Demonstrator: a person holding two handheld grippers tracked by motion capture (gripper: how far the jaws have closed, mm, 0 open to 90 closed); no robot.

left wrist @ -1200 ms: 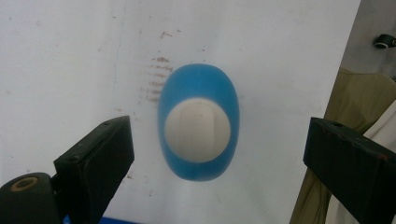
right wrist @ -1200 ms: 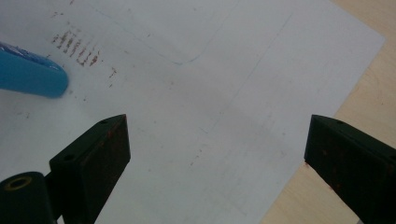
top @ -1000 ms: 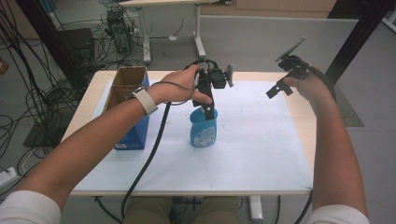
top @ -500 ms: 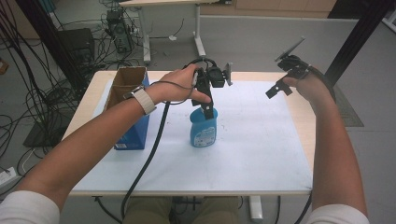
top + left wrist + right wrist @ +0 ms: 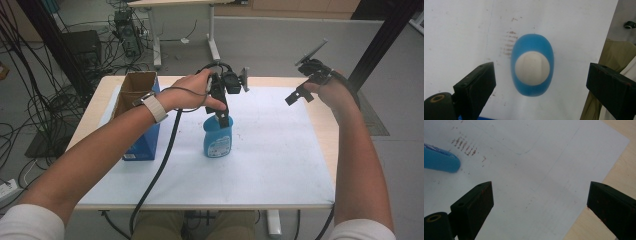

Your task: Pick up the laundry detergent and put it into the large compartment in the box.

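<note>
A blue bottle [image 5: 218, 141] with a white cap [image 5: 532, 69] stands upright on the white mat [image 5: 280, 150] near the table's middle. My left gripper [image 5: 223, 114] hangs directly over it, pointing straight down. In the left gripper view the left gripper [image 5: 541, 73] is open, its jaws spread wide to either side of the cap and well above it. My right gripper [image 5: 299, 95] is held up over the mat's far right. It is open in the right gripper view [image 5: 540, 190] with bare mat between its jaws, and the bottle [image 5: 439, 160] lies off to its left.
A blue carton with open brown flaps [image 5: 138, 114] stands at the mat's left edge, close to the left forearm. A black cable [image 5: 159, 170] trails from the left gripper over the front edge. The wooden tabletop [image 5: 322, 125] shows along the right.
</note>
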